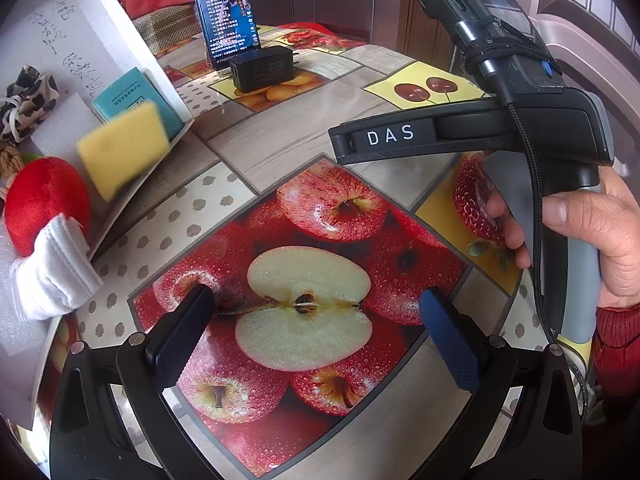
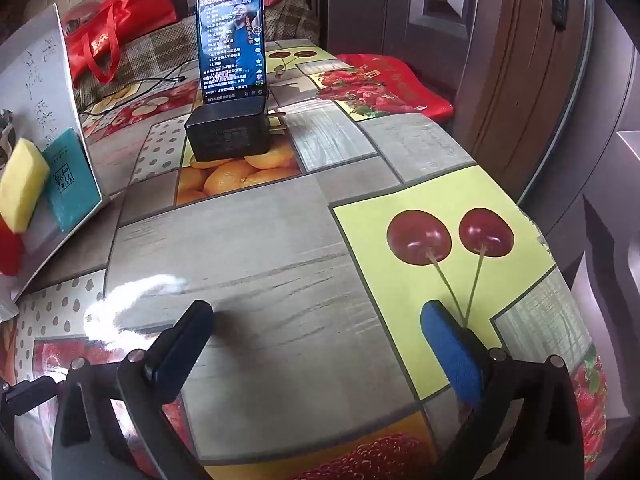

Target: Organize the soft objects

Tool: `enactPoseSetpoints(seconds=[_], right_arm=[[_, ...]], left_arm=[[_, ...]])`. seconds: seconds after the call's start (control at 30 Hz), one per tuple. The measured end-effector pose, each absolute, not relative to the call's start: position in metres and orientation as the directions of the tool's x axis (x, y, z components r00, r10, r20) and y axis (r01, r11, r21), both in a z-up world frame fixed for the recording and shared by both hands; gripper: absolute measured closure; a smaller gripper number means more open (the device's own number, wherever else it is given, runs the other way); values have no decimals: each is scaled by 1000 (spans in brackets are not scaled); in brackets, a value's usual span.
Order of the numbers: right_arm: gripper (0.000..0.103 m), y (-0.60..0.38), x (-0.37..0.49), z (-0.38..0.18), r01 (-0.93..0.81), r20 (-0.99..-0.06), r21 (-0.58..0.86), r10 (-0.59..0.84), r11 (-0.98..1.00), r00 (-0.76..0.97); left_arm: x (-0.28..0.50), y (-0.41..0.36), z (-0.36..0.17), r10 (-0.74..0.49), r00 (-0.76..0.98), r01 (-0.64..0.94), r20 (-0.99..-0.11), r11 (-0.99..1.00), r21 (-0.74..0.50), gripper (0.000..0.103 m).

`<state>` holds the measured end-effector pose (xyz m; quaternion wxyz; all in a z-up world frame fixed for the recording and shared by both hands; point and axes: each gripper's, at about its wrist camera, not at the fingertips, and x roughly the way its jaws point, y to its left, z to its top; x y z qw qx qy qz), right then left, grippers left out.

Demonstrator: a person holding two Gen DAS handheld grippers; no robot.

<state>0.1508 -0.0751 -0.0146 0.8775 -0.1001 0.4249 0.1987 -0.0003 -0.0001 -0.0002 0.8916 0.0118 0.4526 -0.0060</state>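
Both grippers hang spread and empty over the fruit-print counter: your left gripper above the printed apples, your right gripper above the grey panel beside the printed cherries. The soft things lie in the white tray at the counter's left edge: a yellow sponge leaning on a teal pack, a red plush fruit, a folded white cloth and a spotted fabric bundle. The tidying looks close to finished. If the sponge wants straightening, bring your left fingers in low from the open side, close on its broad faces, squeeze lightly, and keep clear of the phone propped against the black charger.
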Motion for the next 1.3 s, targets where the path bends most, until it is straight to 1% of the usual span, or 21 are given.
enactPoseSetpoints(seconds=[1.3], right_arm=[[0,-75,149,-15,-432,-787,-7,262,902,559]], left_arm=[[0,-1,0,0,590,22,-807,1000,16,1]])
